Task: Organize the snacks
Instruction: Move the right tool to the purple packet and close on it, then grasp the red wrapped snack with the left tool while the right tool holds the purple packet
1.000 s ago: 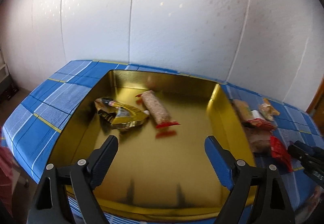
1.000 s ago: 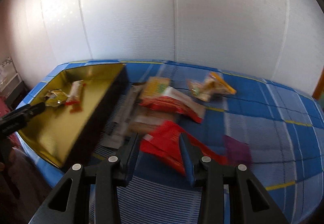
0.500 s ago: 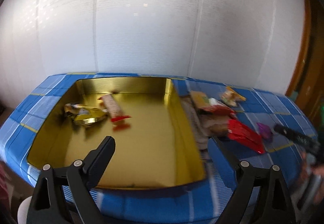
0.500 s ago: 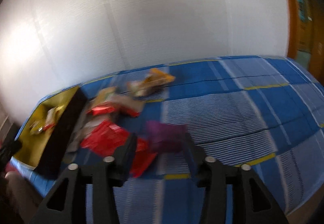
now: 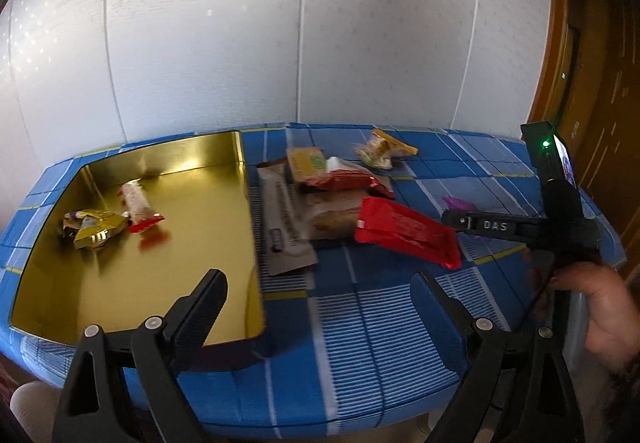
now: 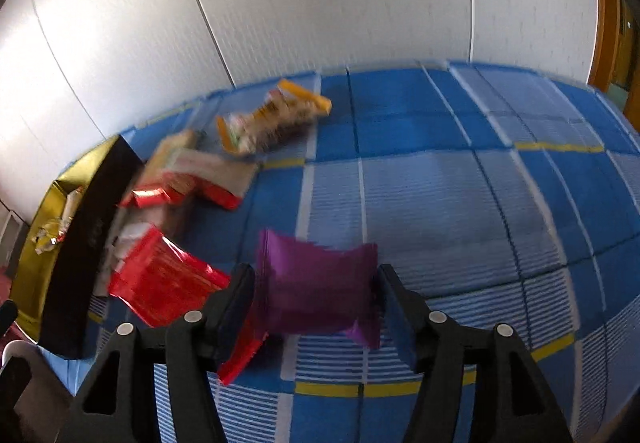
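So far only a small part of the sorting looks done. The gold tin tray (image 5: 224,163) on the left of the blue checked worktop (image 5: 380,307) holds two snacks, both toward its far left: a crumpled gold-wrapped snack (image 5: 94,229) and, just right of it, a grain bar in clear wrap with red ends (image 5: 138,205). The rest of the tray floor is bare.

Most of the snacks lie loose on the cloth right of the tray. A grey-brown bar packet (image 5: 286,225) lies just beside the tray wall. Overlapping in a heap next to it are a tan-and-green packet (image 5: 306,163), a red-and-white pouch (image 5: 352,181) and a brown biscuit pack (image 5: 336,211). A red foil packet (image 5: 404,233) sits at the heap's near right, and a small yellow-edged packet (image 5: 382,151) lies apart at the far side.

The right tongs (image 6: 316,295) straddle a purple wrapped snack (image 6: 316,291) lying on the cloth; their jaws are closing around it, though blur hides whether the pads press yet. The left tongs (image 5: 320,297) stand wide apart and empty, over the worktop's near edge by the tray's near right corner.

I judge about seven pieces remain to be moved.
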The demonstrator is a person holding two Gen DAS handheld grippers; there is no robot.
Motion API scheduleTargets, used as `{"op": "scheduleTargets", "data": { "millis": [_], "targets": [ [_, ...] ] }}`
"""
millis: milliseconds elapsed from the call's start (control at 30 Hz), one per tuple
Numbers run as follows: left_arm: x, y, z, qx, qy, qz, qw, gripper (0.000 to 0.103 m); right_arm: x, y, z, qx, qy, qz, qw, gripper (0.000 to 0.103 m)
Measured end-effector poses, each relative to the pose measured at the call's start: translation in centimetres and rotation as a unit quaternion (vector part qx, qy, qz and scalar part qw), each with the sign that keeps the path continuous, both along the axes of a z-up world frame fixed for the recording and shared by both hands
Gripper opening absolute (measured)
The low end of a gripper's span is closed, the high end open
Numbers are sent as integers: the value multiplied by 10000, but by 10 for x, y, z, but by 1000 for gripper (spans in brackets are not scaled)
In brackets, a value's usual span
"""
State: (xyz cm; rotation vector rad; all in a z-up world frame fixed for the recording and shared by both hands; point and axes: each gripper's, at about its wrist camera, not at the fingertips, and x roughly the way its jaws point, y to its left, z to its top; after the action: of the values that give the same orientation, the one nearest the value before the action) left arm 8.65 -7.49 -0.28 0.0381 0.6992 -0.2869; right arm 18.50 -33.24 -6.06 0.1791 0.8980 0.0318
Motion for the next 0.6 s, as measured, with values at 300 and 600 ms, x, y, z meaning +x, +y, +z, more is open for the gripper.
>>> {"op": "scheduleTargets", "data": {
  "millis": [300,600],
  "targets": [
    [22,-40,-3,-271,596,-172,9977,93,-15,-24,8,283,-113,-355,9989,49],
    [85,-97,-15,-777,1941,232,9776,88,-24,-39,22,-30,-354,-739,9966,49]
  ]
}}
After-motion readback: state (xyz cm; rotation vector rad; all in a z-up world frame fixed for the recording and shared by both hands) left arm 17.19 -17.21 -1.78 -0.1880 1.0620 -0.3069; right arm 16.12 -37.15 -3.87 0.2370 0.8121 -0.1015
